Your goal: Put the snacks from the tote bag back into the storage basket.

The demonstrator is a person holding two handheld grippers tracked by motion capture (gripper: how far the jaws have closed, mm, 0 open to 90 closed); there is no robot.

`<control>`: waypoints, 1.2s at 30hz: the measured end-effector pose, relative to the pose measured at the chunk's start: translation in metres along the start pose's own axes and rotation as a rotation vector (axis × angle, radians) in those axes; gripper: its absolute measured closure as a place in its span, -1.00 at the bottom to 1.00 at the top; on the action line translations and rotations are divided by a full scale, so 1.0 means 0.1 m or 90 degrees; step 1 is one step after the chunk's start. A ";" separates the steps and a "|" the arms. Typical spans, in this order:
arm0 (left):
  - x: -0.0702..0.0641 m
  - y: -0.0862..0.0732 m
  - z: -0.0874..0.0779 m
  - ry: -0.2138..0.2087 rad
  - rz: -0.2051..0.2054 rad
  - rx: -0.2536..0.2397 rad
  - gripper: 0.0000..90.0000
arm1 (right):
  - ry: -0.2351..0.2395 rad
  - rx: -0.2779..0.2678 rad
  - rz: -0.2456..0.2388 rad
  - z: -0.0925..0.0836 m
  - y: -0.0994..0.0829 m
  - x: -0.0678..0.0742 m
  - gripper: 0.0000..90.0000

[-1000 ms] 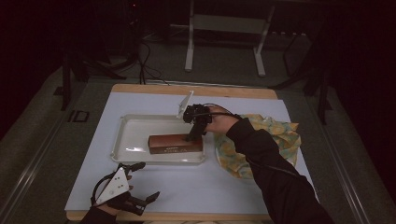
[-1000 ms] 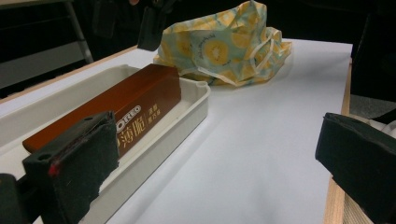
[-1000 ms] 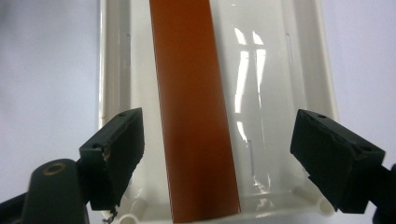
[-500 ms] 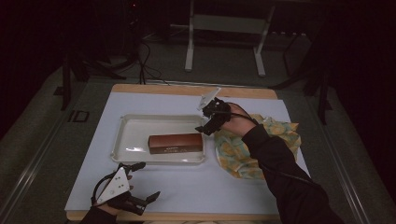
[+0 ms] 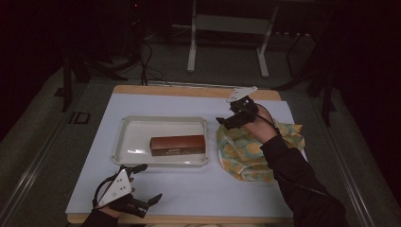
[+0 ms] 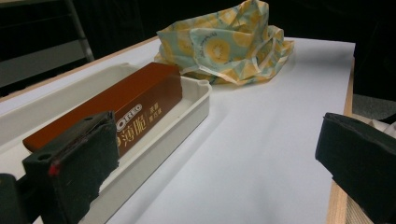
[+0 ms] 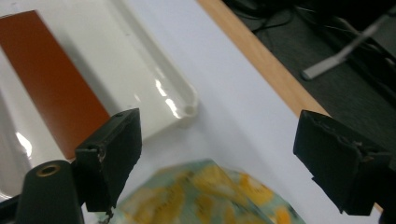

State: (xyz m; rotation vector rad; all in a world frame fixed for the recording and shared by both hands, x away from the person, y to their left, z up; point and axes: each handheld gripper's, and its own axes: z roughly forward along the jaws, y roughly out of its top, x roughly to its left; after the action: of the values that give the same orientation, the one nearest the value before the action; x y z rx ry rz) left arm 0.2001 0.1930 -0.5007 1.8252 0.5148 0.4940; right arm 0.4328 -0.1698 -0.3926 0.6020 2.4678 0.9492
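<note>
My right claw (image 5: 226, 120) hung with its jaws spread wide and empty, above the near edge of the yellow-and-teal patterned cloth bag (image 5: 255, 149), just beside the white tray (image 5: 156, 124). The brown box (image 5: 178, 144) lay flat inside that tray, toward its right end, with the bag crumpled on the white mat (image 5: 198, 189) just to the tray's right. My left claw (image 5: 150, 202) rested low at the table's near edge, jaws likewise parted and gripping nothing.
</note>
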 end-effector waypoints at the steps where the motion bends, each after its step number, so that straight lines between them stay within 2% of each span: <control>1: 0.00 0.00 0.00 0.000 0.000 0.000 -1.00 | 0.000 0.000 0.000 0.00 0.00 0.00 -0.66; 3: 0.00 0.00 0.00 0.000 0.000 0.000 -1.00 | -0.026 -0.020 0.022 -0.12 -0.13 -0.06 -0.66; 4: 0.00 0.00 0.00 0.000 0.000 0.000 -1.00 | -0.026 -0.020 0.022 -0.12 -0.13 -0.06 -0.66; 5: 0.00 0.00 0.00 0.000 0.000 0.001 -1.00 | -0.035 -0.028 0.042 -0.18 -0.20 -0.08 -0.66; 7: 0.00 0.00 0.01 -0.001 -0.001 0.000 -1.00 | -0.048 -0.039 0.054 -0.24 -0.27 -0.11 -0.66; 14: 0.00 0.00 0.01 -0.001 -0.002 -0.001 -1.00 | -0.107 -0.049 0.093 -0.44 -0.56 -0.18 -0.66; 19: 0.00 0.00 0.01 -0.002 -0.002 -0.001 -1.00 | -0.134 -0.053 0.123 -0.55 -0.76 -0.23 -0.66; 24: 0.00 0.00 0.01 -0.002 -0.001 -0.001 -1.00 | -0.149 -0.064 0.145 -0.63 -0.90 -0.22 -0.66; 25: 0.00 0.00 0.01 -0.001 -0.001 0.000 -1.00 | -0.151 -0.070 0.157 -0.66 -0.98 -0.20 -0.66; 28: 0.00 0.00 0.01 -0.002 -0.001 0.000 -1.00 | -0.157 -0.073 0.159 -0.69 -1.05 -0.18 -0.66; 30: 0.00 0.00 0.00 -0.002 -0.002 -0.001 -1.00 | -0.163 -0.081 0.178 -0.77 -1.17 -0.17 -0.66; 31: 0.00 0.00 0.00 -0.002 -0.002 -0.001 -1.00 | -0.163 -0.081 0.178 -0.77 -1.17 -0.17 -0.66; 32: 0.00 0.00 0.00 -0.002 -0.002 -0.001 -1.00 | -0.163 -0.098 0.206 -0.81 -1.26 -0.17 -0.66; 36: 0.00 0.00 0.01 -0.003 -0.001 0.001 -1.00 | -0.171 -0.089 0.216 -0.81 -1.41 -0.13 -0.66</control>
State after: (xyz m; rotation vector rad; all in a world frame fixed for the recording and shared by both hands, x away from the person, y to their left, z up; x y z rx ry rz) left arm 0.2001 0.1923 -0.5013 1.8265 0.5131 0.4894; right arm 0.3670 -0.3132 -0.4332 1.0472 2.0812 1.0758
